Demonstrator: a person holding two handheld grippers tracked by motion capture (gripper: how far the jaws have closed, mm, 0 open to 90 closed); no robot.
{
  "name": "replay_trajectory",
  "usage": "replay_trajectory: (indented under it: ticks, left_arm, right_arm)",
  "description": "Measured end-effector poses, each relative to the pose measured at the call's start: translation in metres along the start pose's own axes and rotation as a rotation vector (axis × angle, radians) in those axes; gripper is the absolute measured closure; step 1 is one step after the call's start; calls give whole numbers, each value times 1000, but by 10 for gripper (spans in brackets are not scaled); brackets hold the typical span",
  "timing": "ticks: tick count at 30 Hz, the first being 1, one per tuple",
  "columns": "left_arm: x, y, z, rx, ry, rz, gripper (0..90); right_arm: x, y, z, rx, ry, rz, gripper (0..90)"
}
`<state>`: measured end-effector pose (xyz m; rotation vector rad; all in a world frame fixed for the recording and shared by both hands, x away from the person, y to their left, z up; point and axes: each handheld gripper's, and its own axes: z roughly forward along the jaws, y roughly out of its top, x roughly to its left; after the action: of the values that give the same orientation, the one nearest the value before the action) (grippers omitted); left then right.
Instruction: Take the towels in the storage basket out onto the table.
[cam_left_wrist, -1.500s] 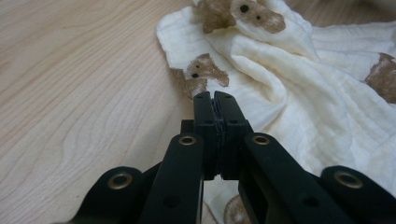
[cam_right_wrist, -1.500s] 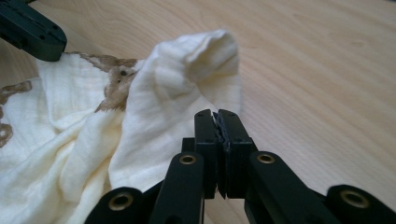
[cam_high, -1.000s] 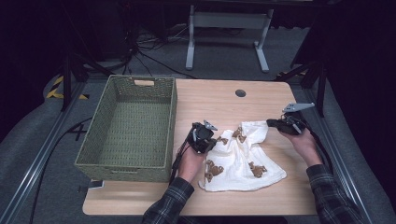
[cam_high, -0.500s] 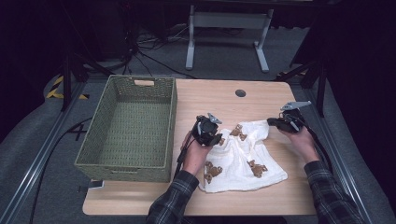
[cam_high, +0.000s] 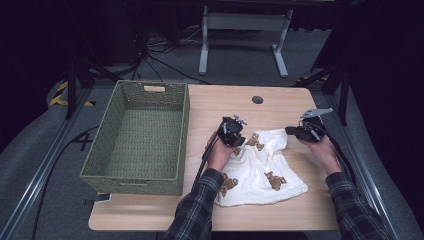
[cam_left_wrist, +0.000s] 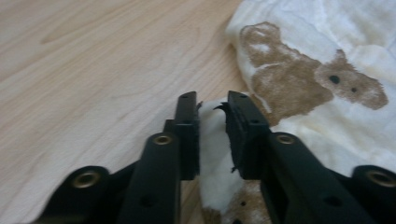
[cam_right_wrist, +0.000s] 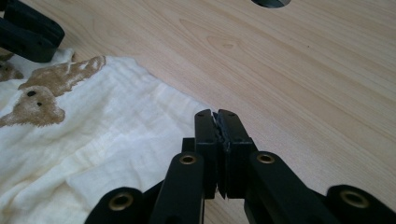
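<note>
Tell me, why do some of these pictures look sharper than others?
High view: table evenly lit, surroundings dark. Left gripper view: the near fingers and cloth look soft, slightly blurred. Right gripper view: wood grain crisper; the bear print a little soft.

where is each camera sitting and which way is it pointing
High view: above the person's side, looking forward and down on table, basket, cloth; forearms, both hands show.
Left gripper view: on left gripper, facing the cloth's edge between its jaws.
Right gripper view: on right gripper, jaws together at the cloth's edge.
All share the cloth.
</note>
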<state>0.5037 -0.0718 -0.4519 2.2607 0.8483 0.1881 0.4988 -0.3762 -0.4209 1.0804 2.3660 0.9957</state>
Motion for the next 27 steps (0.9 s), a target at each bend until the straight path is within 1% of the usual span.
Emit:
replay_trajectory:
  ticks: [1,2,3,4,5,6,7,8,9,11,12,13,14,15,16,17,18,19,20,21,22,23,24,25,26,27]
  left_arm:
    - [-1,1,1,10,4,15,802]
    - [-3,0,3,13,1,22,837]
    - [-4,0,4,17,-15,17,895]
    - [-4,0,5,21,-12,30,896]
    - [-6,1,3,27,-8,27,899]
    - [-5,1,2,20,-12,16,900]
    - [-5,1,2,20,-12,16,900]
    - [-4,1,1,8,-6,17,900]
    - [-2,2,-3,7,-4,3,900]
    - [2,3,-6,-1,5,-9,900]
    - [2,2,-7,-5,10,-23,900]
    - [6,3,-8,-12,14,-22,900]
    - [7,4,-10,-2,15,-27,900]
    - [9,4,-10,-14,15,-32,900]
    - [10,4,-11,-3,17,-28,900]
    - [10,4,-11,-9,30,-30,900]
    - [11,5,-11,-14,27,-33,900]
    - [11,5,-11,-19,14,-46,900]
    - [12,5,-10,-15,8,-35,900]
    - [12,5,-9,-23,8,-29,899]
    - [11,5,-7,-20,7,-25,894]
    - [11,6,-4,-21,5,-13,863]
    - [10,6,-2,-20,2,-12,831]
    - [8,6,0,-9,3,-9,792]
    - [7,6,2,-8,8,2,758]
    - [6,6,4,-1,3,2,728]
  right_arm:
    - [0,0,0,0,0,0,877]
    - [0,0,-1,-2,-1,2,877]
    - [0,0,-1,0,-1,0,877]
    - [-1,0,-1,-1,-1,0,877]
    - [-1,0,-2,-5,-1,3,877]
    - [-1,0,-2,-6,1,6,877]
    - [-1,0,-3,-6,-2,4,877]
    - [-1,0,-3,-6,-2,4,877]
    - [-1,0,-3,-5,-1,3,877]
    - [-2,0,-4,-10,0,4,877]
    - [-3,1,-5,-7,-4,-2,877]
    - [-3,1,-5,-10,-6,-1,877]
    - [-3,1,-6,-11,-5,2,877]
    - [-3,1,-6,-12,-6,3,877]
    - [-4,1,-6,-11,-7,-1,877]
    - [-4,1,-6,-13,-7,1,878]
    - [-4,1,-7,-13,-10,1,878]
    - [-4,1,-7,-15,-10,5,878]
    - [-5,1,-7,-16,-7,7,878]
    - [-5,1,-7,-16,-6,8,878]
    - [-5,1,-7,-15,-5,8,878]
    - [-5,1,-6,-11,-7,2,878]
    - [-5,1,-6,-11,-9,0,878]
    - [-5,1,-6,-12,-7,4,878]
    - [-5,1,-6,-11,-8,3,878]
    - [-5,0,-5,-10,-8,0,878]
